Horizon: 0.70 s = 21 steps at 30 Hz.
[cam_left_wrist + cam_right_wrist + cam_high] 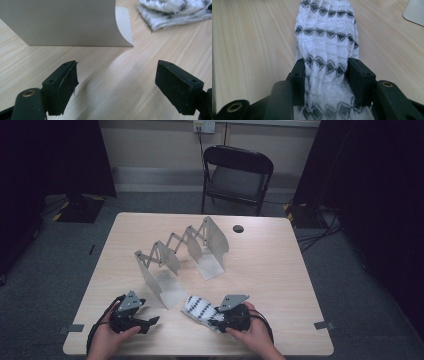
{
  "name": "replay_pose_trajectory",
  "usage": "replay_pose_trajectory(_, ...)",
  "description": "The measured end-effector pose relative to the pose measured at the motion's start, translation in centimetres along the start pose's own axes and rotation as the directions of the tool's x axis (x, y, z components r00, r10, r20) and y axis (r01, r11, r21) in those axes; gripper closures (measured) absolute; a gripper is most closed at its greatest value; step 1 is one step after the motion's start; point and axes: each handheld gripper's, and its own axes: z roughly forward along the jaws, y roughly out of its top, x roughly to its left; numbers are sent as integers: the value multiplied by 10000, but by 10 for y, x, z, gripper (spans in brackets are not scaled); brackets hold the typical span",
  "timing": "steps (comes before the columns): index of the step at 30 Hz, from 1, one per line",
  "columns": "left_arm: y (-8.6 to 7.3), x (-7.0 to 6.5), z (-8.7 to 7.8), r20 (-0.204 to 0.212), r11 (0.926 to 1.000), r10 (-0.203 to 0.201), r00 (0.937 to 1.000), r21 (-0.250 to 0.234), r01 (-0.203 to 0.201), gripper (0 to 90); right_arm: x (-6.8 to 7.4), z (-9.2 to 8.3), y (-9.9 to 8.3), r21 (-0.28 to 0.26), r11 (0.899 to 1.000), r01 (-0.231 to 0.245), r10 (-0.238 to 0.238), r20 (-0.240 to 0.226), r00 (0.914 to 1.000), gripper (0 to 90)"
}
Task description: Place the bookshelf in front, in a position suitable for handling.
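Observation:
A folded white cloth [196, 307] with rows of black diamonds lies near the table's front edge. My right gripper [214, 315] is shut on the near end of the cloth [327, 37], whose fabric bunches between both pads. My left gripper [149, 313] rests at the front left, held by a hand. Its jaws [116, 82] stand open over bare wood with nothing between them. From the left gripper view the cloth [172, 11] lies off to the upper right, apart from the jaws.
A grey metal expanding rack [180, 252] with several upright plates stands across the middle of the wooden table [270, 270]; its nearest plate [62, 22] rises just ahead of the left gripper. A cable hole [238, 228] is at the back. A black folding chair [237, 175] stands behind.

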Motion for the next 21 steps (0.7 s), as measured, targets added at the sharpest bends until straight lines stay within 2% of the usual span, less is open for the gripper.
replay_pose_trajectory(4, -1, -1, 0, 115, 10000, -63, 9999, 22, 63, 179, 3, 4, 5, -10, 10000, 92, -92, -237, 9997, 519)
replay_pose_trajectory(8, -2, -3, 0, 250, 9999, -98, 9996, 41, 97, 179, 11, 11, 11, -80, 9996, 254, -260, -786, 9966, 495)
replay_pose_trajectory(11, -3, -4, 0, 276, 9998, -177, 9995, 14, 176, 179, 11, 9, 12, -146, 9998, 160, -171, -836, 9964, 473)
replay_pose_trajectory(12, -2, -4, -1, 253, 9998, -184, 9995, -8, 185, 179, 7, 4, 13, -377, 9993, 24, -56, -857, 9963, 454)
replay_pose_trajectory(13, -2, -4, -1, 253, 9998, -184, 9995, -8, 185, 179, 7, 4, 13, -377, 9993, 24, -56, -857, 9963, 454)
replay_pose_trajectory(14, -2, -4, -2, 316, 9997, -241, 9992, -44, 243, 179, 2, -4, 14, -718, 9973, -180, 122, -799, 9967, 451)
replay_pose_trajectory(15, -2, -4, -2, 316, 9997, -241, 9992, -44, 243, 179, 2, -4, 14, -718, 9973, -180, 122, -799, 9967, 451)
replay_pose_trajectory(16, -2, -5, -1, 350, 9996, -245, 9991, -92, 249, 179, -5, -10, 15, -1012, 9939, -437, 370, -664, 9971, 453)
replay_pose_trajectory(17, -2, -5, -1, 350, 9996, -245, 9991, -92, 249, 179, -5, -10, 15, -1012, 9939, -437, 370, -664, 9971, 453)
replay_pose_trajectory(18, -1, -7, 0, 404, 9997, -215, 9990, -83, 218, 179, -11, -11, 14, -1148, 9915, -612, 557, -501, 9972, 468)
replay_pose_trajectory(21, 0, -11, 3, 500, 9999, -116, 9987, -1, 116, 179, -15, -9, 14, -1162, 9910, -663, 594, -617, 9963, 468)
